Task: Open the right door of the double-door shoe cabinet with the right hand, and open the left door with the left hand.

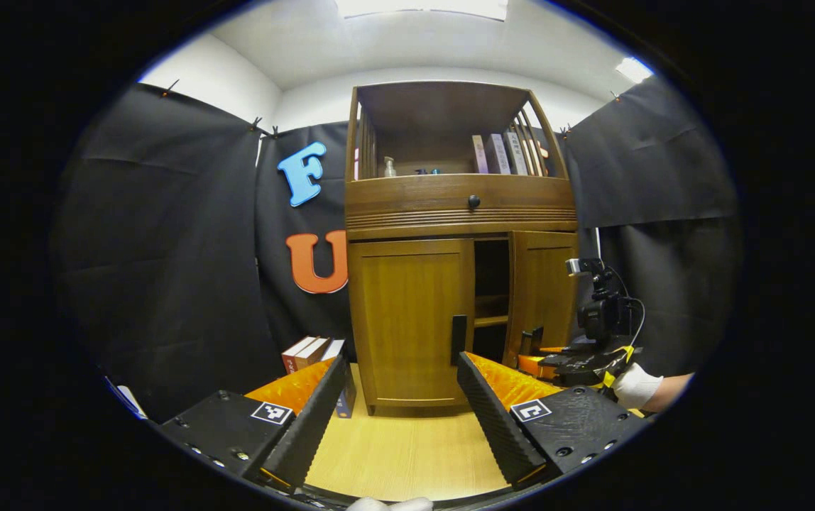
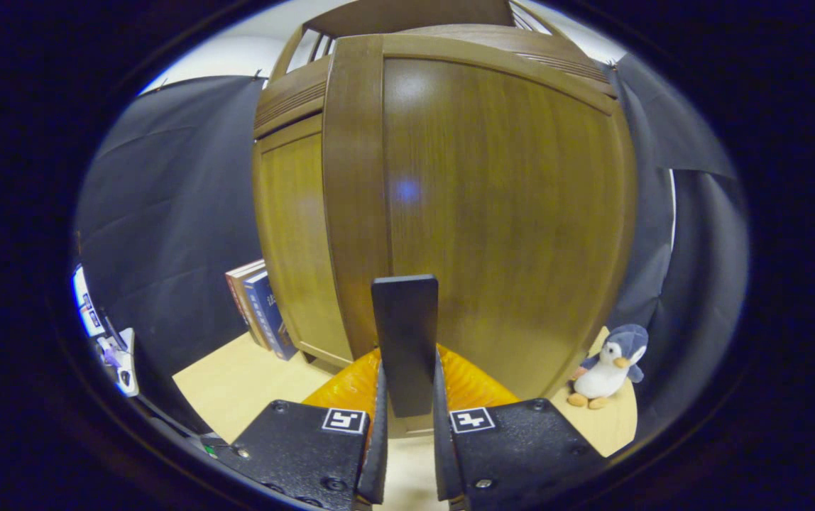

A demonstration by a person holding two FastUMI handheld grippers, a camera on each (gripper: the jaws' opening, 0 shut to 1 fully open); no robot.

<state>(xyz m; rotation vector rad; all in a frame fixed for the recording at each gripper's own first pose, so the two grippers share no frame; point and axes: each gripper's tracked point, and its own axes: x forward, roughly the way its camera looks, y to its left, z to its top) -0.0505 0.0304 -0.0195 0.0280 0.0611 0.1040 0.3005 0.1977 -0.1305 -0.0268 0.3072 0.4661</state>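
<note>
The right gripper (image 2: 407, 397) pinched the upright handle (image 2: 405, 341) of the right door (image 2: 507, 213), both fingers pressing on it; that door stood partly open. The left gripper (image 1: 400, 397) was spread wide and held nothing. The left door (image 1: 411, 319) was closed, its vertical handle (image 1: 458, 339) straight ahead, slightly to the right, nearest the left hand. No readable writing was visible.

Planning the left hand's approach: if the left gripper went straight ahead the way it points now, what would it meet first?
Probably the closed left door, near its dark handle. The left gripper hangs open over bare floor before the door; depth is uncertain.
</note>
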